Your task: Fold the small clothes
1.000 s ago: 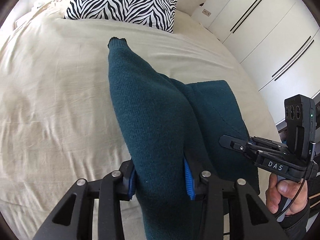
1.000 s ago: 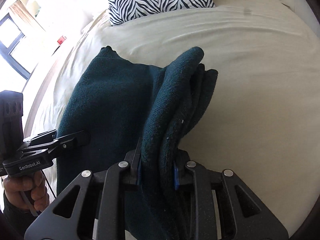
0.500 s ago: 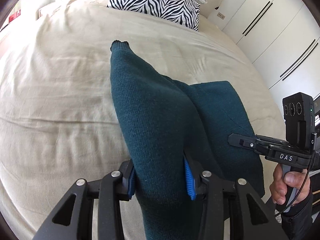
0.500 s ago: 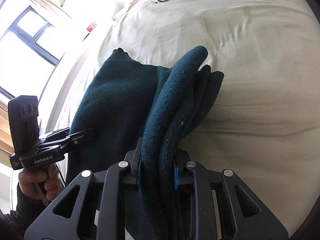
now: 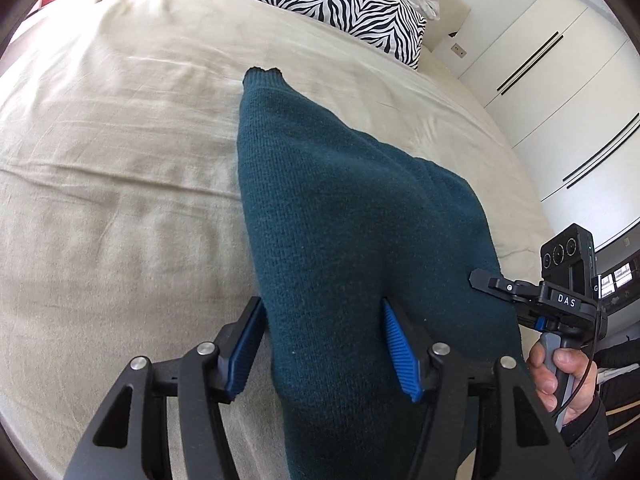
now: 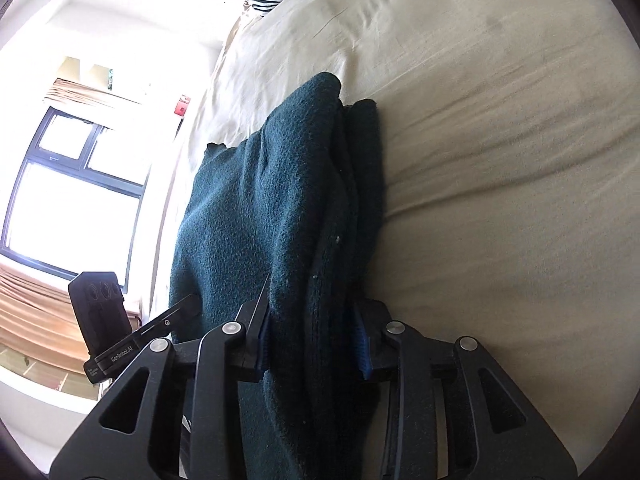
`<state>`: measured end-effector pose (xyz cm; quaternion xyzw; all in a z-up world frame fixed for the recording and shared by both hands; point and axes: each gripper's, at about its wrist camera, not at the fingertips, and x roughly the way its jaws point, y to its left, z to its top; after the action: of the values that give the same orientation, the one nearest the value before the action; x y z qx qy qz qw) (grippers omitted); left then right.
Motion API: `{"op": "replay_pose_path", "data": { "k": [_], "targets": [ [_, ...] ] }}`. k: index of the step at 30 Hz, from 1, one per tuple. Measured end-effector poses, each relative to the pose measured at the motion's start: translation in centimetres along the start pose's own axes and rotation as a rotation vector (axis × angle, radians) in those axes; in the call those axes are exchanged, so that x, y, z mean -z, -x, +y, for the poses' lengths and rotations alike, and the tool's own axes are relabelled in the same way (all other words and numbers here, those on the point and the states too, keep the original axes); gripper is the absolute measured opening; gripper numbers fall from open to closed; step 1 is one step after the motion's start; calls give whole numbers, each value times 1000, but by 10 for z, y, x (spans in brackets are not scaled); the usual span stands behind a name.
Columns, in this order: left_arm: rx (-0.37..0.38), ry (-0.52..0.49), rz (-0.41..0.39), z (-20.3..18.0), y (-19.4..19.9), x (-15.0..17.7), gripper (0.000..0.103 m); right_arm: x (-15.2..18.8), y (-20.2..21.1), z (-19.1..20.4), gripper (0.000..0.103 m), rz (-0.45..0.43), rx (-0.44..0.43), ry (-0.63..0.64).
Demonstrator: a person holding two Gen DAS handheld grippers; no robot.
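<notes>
A dark teal knit sweater [image 5: 340, 220] lies folded lengthwise on the beige bed sheet [image 5: 120, 180]. One cuff points toward the pillow. My left gripper [image 5: 322, 304] straddles the sweater's near end. Its jaws are opening, and the blue pads [image 5: 400, 356] stand off the knit. In the right wrist view the sweater's stacked fold [image 6: 320, 200] runs between the fingers of my right gripper [image 6: 312, 308]. Those jaws are opening too, with the fold resting loosely between them. A hand [image 5: 560, 376] holds the right gripper's handle at the sweater's right edge.
A zebra-print pillow [image 5: 340, 4] sits at the head of the bed. White wardrobe doors [image 5: 560, 60] stand on the right side. A bright window [image 6: 72, 184] is beyond the bed's left edge. Bare sheet [image 6: 500, 160] spreads to the right of the fold.
Both grippers came down toward the bed with the sweater. Both pairs of jaws have widened and their pads have come off the knit. The right wrist rolled, tilting its view.
</notes>
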<state>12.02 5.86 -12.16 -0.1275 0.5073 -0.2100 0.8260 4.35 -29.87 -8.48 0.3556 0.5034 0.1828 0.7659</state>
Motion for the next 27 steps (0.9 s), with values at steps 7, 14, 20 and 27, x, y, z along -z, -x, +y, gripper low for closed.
{"op": "replay_pose_path", "data": {
  "k": [7, 14, 20, 27],
  "targets": [
    [-92, -89, -221, -23, 64, 17, 79, 17, 53, 9, 40, -178, 127, 43],
    [-320, -258, -611, -75, 152, 41, 103, 52, 145, 86, 67, -548, 382, 308],
    [-417, -310, -791, -107, 211, 51, 103, 101, 227, 157, 103, -1027, 340, 510],
    [-447, -283, -783, -126, 234, 54, 103, 117, 276, 209, 103, -1125, 317, 515]
  ]
}}
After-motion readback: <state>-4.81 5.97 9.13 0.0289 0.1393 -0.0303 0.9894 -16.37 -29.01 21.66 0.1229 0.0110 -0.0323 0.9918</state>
